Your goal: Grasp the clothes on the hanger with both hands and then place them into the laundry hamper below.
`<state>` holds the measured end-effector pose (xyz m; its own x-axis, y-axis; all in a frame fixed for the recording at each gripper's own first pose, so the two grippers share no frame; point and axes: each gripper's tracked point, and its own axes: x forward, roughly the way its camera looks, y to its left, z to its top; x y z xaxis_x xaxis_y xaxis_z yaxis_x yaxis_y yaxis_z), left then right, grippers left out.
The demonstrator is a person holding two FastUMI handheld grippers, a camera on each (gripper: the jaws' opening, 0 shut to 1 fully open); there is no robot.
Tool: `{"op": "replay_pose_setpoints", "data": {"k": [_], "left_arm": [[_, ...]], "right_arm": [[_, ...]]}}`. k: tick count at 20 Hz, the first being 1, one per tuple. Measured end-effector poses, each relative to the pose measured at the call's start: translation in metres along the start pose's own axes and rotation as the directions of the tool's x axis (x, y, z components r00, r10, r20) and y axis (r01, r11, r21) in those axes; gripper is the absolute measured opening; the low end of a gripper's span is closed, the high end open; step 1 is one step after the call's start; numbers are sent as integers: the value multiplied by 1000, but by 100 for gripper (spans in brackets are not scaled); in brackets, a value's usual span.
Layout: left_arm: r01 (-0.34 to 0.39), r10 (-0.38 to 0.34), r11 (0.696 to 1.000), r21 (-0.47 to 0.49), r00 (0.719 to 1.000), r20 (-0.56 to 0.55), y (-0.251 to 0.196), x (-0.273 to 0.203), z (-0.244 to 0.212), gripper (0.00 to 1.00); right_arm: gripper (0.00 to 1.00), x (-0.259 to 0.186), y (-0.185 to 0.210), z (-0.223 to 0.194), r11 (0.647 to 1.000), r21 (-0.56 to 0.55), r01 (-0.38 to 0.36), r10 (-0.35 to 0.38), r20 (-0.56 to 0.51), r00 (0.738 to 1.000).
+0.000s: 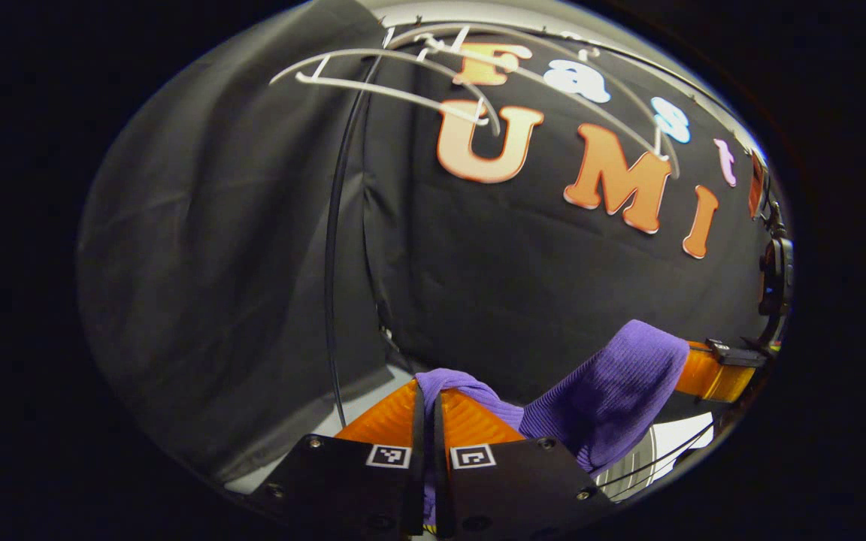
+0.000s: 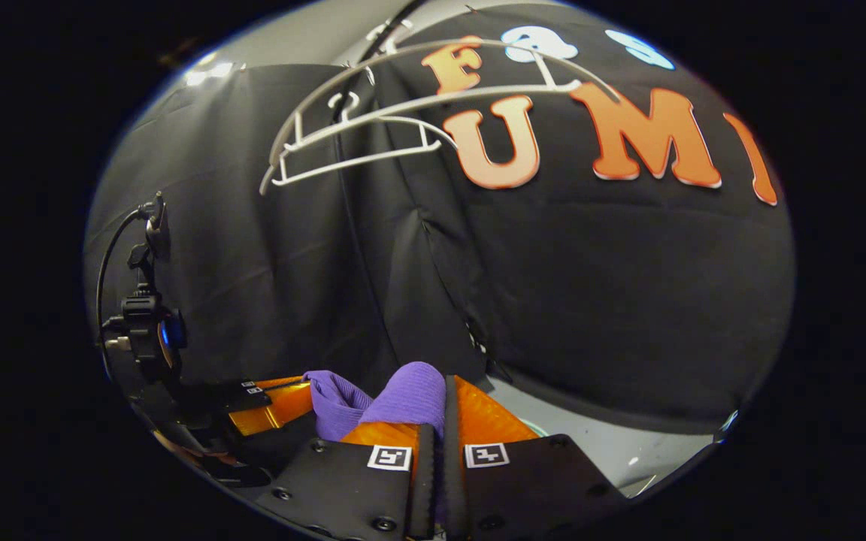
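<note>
A purple knit garment (image 1: 613,391) stretches between both grippers, off the hanger. In the left gripper view my left gripper (image 1: 428,398) is shut on one end of it, cloth bulging above the fingertips; the other end runs to the right gripper (image 1: 711,372) at the far right. In the right gripper view my right gripper (image 2: 444,394) is shut on the purple garment (image 2: 410,394), and the left gripper (image 2: 267,402) grips its far end at lower left. The bare white hanger (image 2: 373,128) hangs overhead; the same hanger (image 1: 433,83) appears at the top of the left gripper view. A pale hamper rim (image 1: 640,466) peeks below.
The black cloth wall (image 2: 591,300) closes in behind and to the left. A thin dark cable (image 1: 331,255) drops from the rail. Pale floor (image 2: 613,443) lies at lower right. A hand-held mount with cables (image 2: 143,323) stands at left.
</note>
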<state>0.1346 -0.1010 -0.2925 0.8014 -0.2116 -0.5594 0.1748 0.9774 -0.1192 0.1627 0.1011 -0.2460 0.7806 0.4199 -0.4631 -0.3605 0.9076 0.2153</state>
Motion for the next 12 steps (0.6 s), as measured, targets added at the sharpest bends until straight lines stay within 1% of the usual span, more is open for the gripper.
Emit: {"op": "replay_pose_setpoints", "data": {"k": [2, 4, 6, 9, 10, 11, 12], "left_arm": [[-6, 4, 1000, -26, 997, -71, 0, 8, -24, 6], [-26, 25, 1000, -4, 988, -155, 1, 15, -53, 7], [-38, 37, 999, -2, 976, -215, 4, 27, -80, 7], [-63, 54, 998, -28, 963, -266, 14, 28, -91, 8], [-87, 74, 996, -35, 958, -278, 18, 28, -92, 11], [-105, 90, 994, -41, 956, -281, 25, 29, -95, 7], [-126, 108, 991, -47, 952, -286, 30, 27, -94, 25]], "right_arm": [[13, 7, -13, -32, 999, 21, 26, -25, -66, 998], [13, 19, -19, -56, 998, 41, 48, -43, -126, 991], [13, 29, -23, -75, 996, 52, 70, -59, -177, 982], [13, 41, -29, -90, 994, 45, 97, -85, -211, 974], [7, 43, -30, -93, 994, 34, 103, -93, -220, 971], [14, 42, -29, -97, 995, 24, 98, -90, -234, 968], [16, 43, -31, -110, 995, 16, 95, -88, -257, 962]]}}
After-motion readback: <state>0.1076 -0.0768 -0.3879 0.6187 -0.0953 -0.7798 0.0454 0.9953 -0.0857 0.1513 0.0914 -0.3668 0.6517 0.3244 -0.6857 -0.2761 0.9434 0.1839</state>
